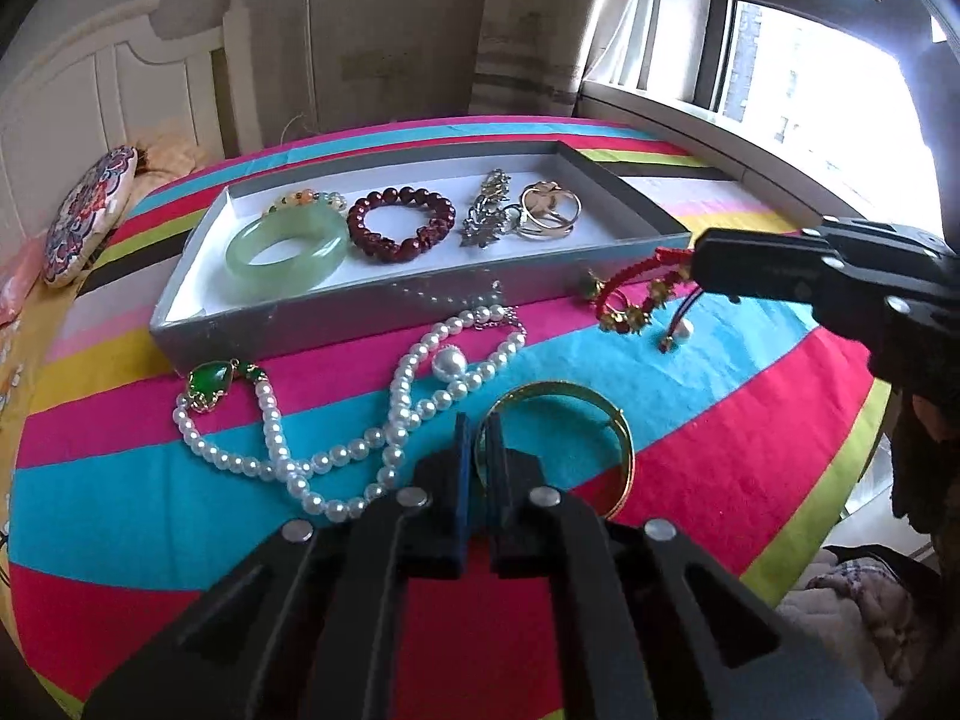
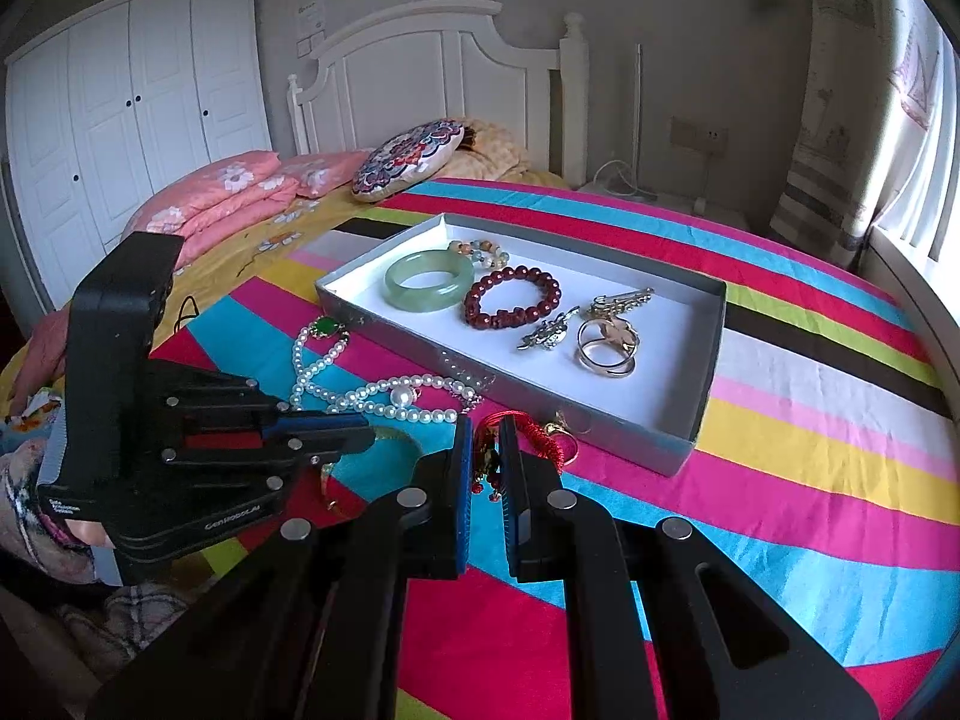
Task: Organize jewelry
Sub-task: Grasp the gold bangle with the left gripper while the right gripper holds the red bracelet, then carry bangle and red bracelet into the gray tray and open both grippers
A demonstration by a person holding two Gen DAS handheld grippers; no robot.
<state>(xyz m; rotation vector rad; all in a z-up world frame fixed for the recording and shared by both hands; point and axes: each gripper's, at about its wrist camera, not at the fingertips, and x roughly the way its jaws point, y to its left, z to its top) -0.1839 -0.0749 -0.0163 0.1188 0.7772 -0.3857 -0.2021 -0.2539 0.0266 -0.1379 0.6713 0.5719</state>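
My left gripper (image 1: 479,426) is shut on the near-left rim of a gold bangle (image 1: 558,387) that lies on the striped bedspread. To its right, my right gripper (image 1: 696,267) is shut on a red cord bracelet (image 1: 618,285) with gold beads, close to the tray's near right corner. In the right wrist view the red cord bracelet (image 2: 540,429) sits between the right gripper's (image 2: 486,426) fingers, and the left gripper (image 2: 366,433) shows at left over the gold bangle (image 2: 327,480). A pearl necklace (image 1: 396,396) with a green pendant (image 1: 210,384) lies loose in front of the grey tray (image 1: 270,330).
The tray holds a jade bangle (image 1: 288,255), a dark red bead bracelet (image 1: 402,225), silver brooches (image 1: 483,216), gold rings (image 1: 549,210) and a small bead bracelet (image 1: 306,201). A round patterned cushion (image 1: 90,216) lies far left. A window sill (image 1: 720,132) runs along the right.
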